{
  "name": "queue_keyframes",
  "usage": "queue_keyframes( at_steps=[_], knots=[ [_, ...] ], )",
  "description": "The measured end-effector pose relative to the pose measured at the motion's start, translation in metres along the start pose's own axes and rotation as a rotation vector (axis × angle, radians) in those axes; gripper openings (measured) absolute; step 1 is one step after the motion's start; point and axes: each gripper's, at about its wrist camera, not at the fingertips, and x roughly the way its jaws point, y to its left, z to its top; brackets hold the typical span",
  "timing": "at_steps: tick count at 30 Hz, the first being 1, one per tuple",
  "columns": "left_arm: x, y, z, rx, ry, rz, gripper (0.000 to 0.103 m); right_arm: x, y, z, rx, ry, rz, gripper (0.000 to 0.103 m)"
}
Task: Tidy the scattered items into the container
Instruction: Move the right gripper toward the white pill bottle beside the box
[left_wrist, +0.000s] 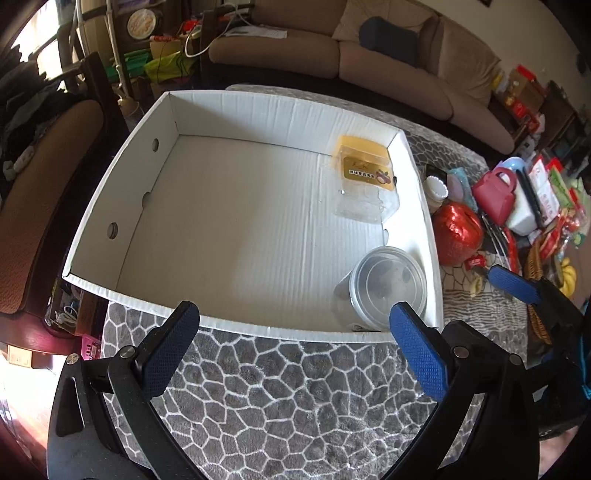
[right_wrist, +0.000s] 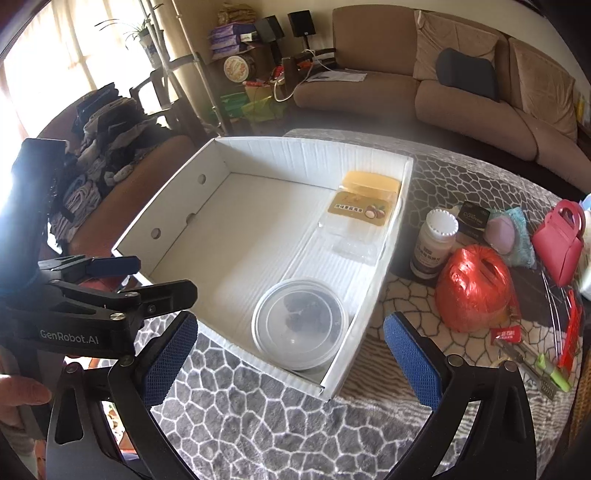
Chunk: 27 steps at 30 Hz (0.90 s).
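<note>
Both empty tools (left_wrist: 293, 349) (right_wrist: 290, 360) hover before the box (left_wrist: 229, 221).

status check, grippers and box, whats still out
Left gripper open, empty; right gripper open, empty. Box holds tub and yellow pack. Bottle, red bag still out.

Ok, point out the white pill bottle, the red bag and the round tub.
white pill bottle (right_wrist: 433, 243), right wrist view, on its label.
red bag (right_wrist: 474, 288), right wrist view, mid-bulge.
round tub (right_wrist: 300, 323), right wrist view, lid centre.
</note>
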Motion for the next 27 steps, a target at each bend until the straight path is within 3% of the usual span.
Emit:
queue_keyframes(
  at_steps=[8, 18, 27],
  knots=[
    [-0.047, -0.003, -0.028, 0.016, -0.088, 0.062, 0.103, -0.035, 0.015, -0.016, -0.004, -0.03, -0.039, 0.103],
    [-0.088, -0.031, -0.081, 0.046, -0.13, 0.095, 0.103, -0.09, 0.032, -0.053, -0.02, -0.101, -0.112, 0.103],
    [-0.108, -0.069, -0.127, 0.071, -0.2, 0.035, 0.103, -0.137, 0.005, -0.1, 0.046, -0.166, -0.148, 0.103]
  ],
)
